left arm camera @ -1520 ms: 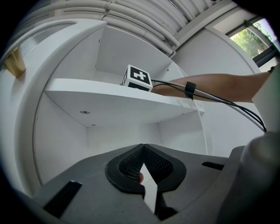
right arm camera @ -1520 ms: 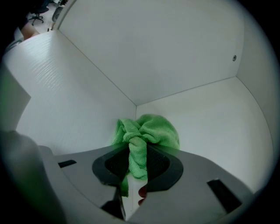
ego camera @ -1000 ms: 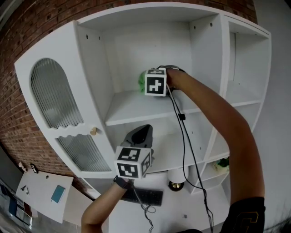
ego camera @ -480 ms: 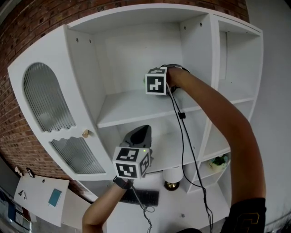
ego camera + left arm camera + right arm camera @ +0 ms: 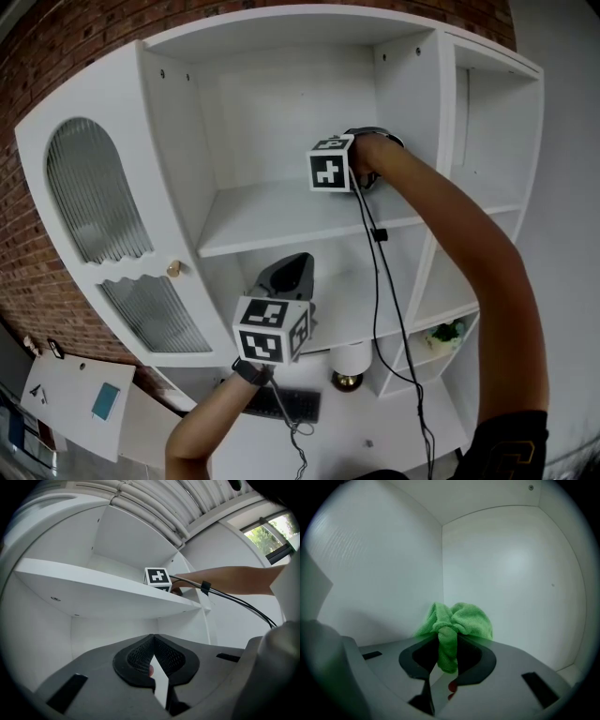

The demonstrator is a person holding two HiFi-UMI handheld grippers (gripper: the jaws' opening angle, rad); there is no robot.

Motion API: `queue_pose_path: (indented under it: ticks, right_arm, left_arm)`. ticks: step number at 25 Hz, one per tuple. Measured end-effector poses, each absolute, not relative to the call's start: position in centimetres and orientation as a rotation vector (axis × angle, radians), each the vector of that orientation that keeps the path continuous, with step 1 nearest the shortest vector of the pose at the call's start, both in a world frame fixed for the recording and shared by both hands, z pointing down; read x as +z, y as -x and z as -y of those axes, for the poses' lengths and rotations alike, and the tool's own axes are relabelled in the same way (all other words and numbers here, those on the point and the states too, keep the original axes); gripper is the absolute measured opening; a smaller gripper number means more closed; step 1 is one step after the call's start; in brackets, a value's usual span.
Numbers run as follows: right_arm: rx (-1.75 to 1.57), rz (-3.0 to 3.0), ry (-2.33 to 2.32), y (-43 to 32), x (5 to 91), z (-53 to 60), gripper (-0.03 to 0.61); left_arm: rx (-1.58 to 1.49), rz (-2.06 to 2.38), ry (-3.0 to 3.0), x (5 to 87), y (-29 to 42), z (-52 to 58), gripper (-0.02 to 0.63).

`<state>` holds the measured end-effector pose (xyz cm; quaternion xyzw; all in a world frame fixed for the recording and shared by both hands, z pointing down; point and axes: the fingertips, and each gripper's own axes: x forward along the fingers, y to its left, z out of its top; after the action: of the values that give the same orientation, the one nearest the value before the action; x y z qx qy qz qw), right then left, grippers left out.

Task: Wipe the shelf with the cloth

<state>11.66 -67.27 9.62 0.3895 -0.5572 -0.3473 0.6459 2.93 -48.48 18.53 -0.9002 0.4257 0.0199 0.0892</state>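
Observation:
The green cloth [image 5: 465, 619] is bunched between the jaws of my right gripper [image 5: 447, 642], which is shut on it. In the right gripper view the cloth sits close to the back corner of the white compartment. In the head view the right gripper [image 5: 330, 165] reaches over the upper shelf board [image 5: 267, 220] near its right wall, and its marker cube hides the cloth. My left gripper [image 5: 290, 273] is held lower, in front of the shelf below. In the left gripper view the left gripper [image 5: 152, 641] is shut with nothing in it, under the shelf board [image 5: 93, 595].
An arched ribbed-glass door [image 5: 94, 202] with a brass knob [image 5: 173, 269] stands at the left. A black cable [image 5: 382, 281] hangs from the right gripper. Below lie a keyboard [image 5: 286, 403], a white lamp with a gold base [image 5: 349, 361] and a small green plant [image 5: 447, 331]. A brick wall [image 5: 47, 66] lies behind.
The right gripper has slid to the right along the upper shelf towards its right wall. The cloth, seen left of the cube one second ago, is now hidden. The left gripper has barely moved.

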Motion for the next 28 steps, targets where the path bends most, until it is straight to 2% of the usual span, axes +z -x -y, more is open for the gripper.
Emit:
queue_pose_path:
  ticks: [18,28]
  right_arm:
    - [-0.776,1.072,-0.856,-15.7,9.4,67.1,0.087]
    - [-1.105,1.475,-0.871,-3.0,4.2,61.0,0.091]
  left_arm:
    - [0.042,-1.293,2.683,18.9,-2.7,47.8,0.017]
    - [0.066,-1.358,2.638,17.9,1.4,44.6,0.017]
